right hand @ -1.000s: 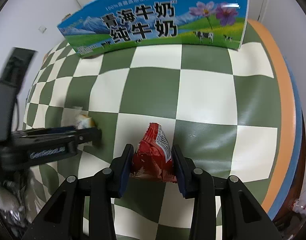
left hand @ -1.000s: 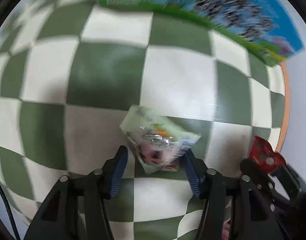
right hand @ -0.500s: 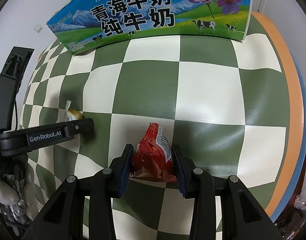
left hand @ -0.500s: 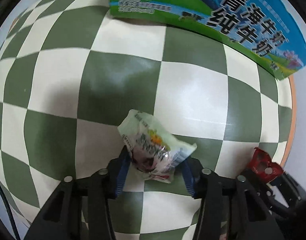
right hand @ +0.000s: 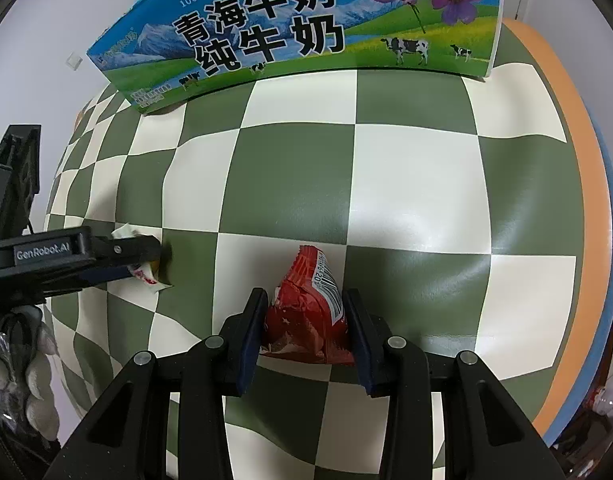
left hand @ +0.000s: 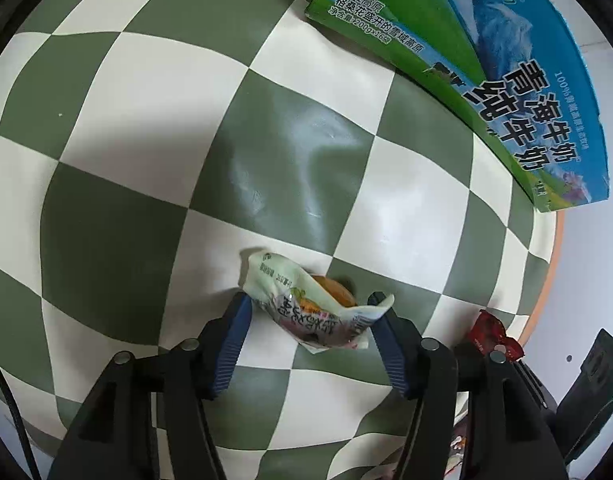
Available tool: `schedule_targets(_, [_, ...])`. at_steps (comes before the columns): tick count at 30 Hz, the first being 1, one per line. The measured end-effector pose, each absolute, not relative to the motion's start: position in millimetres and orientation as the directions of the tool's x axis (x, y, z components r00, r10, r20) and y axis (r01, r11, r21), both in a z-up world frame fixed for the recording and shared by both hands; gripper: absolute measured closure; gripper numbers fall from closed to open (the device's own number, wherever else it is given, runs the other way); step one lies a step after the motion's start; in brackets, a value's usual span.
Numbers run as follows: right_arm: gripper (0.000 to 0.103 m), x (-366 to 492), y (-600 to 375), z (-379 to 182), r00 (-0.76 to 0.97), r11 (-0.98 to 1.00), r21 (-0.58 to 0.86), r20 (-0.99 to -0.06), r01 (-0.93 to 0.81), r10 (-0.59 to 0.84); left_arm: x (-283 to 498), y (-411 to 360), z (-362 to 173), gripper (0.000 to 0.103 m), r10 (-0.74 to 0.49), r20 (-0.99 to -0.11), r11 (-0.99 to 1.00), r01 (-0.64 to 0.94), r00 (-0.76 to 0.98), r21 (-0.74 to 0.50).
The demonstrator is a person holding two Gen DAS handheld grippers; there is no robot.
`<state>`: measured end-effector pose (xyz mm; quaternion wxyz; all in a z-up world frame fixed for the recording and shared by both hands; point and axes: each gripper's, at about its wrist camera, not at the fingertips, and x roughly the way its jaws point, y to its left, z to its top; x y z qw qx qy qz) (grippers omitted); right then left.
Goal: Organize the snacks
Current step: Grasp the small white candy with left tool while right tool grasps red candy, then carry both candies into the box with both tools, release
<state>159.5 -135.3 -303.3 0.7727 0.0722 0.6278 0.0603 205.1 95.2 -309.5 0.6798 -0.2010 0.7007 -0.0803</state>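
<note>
Left wrist view: the left gripper [left hand: 310,316] points steeply down at a counter [left hand: 118,240] covered in green and white checks. A pale snack packet [left hand: 306,304] with printed writing and an orange patch lies between its blue-padded jaws, which are opening; the left pad meets the packet's edge and the right pad touches its crumpled corner, so whether the packet is clamped cannot be told. A milk carton [left hand: 506,80], blue and green with black characters, lies at the far right of the counter.

Right wrist view: the right gripper [right hand: 306,320] is closed on a red snack packet [right hand: 310,320], both pads pressing its sides, the barcode end pointing away from the camera. The packet sits over a white square, just above the cloth. The same milk carton [right hand: 298,36] lies along the far edge of the counter [right hand: 426,184], well apart from both packets. At the left, the left gripper [right hand: 146,260] is seen side-on with the pale snack packet [right hand: 146,276] at its tip, and a gloved hand [right hand: 22,356] holds it. An orange and blue rim [right hand: 586,200] borders the counter on the right.
</note>
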Motion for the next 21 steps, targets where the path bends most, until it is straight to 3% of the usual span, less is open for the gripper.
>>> schedule_targets(7, [0.061, 161.7, -134.3, -303.6, 0.202, 0.983, 0.183, -0.963, -0.009, 0.181, 212.2, 89.7, -304.4, 0.045, -0.298, -0.954, 0.944, -0.133, 0.044, -0.301])
schedule_targets(9, [0.061, 161.5, -133.7, -303.5, 0.202, 0.983, 0.181, -0.963, -0.01, 0.179, 211.0, 83.6, -301.5, 0.055, -0.248, -0.967, 0.964, -0.086, 0.054, -0.252])
schedule_targets(10, [0.061, 161.8, -133.7, -303.3, 0.203, 0.983, 0.181, -0.963, -0.01, 0.179, 214.5, 78.2, -301.8, 0.055, -0.235, -0.971, 0.969, -0.064, 0.054, -0.238])
schedule_targets(16, [0.061, 160.8, -134.7, -303.1, 0.208, 0.982, 0.19, -0.96, 0.002, 0.186, 201.0, 88.6, -303.0, 0.051, -0.328, -0.944, 0.936, -0.129, 0.019, -0.328])
schedule_targets(19, [0.061, 160.5, -134.7, -304.1, 0.209, 0.982, 0.19, -0.96, 0.007, 0.184, 196.1, 89.7, -303.8, 0.052, -0.316, -0.948, 0.941, -0.122, 0.019, -0.316])
schedule_targets(21, [0.061, 160.3, -134.1, -304.3, 0.21, 0.982, 0.187, -0.961, 0.006, 0.182, 189.0, 89.1, -302.3, 0.058, -0.278, -0.96, 0.954, -0.104, 0.032, -0.28])
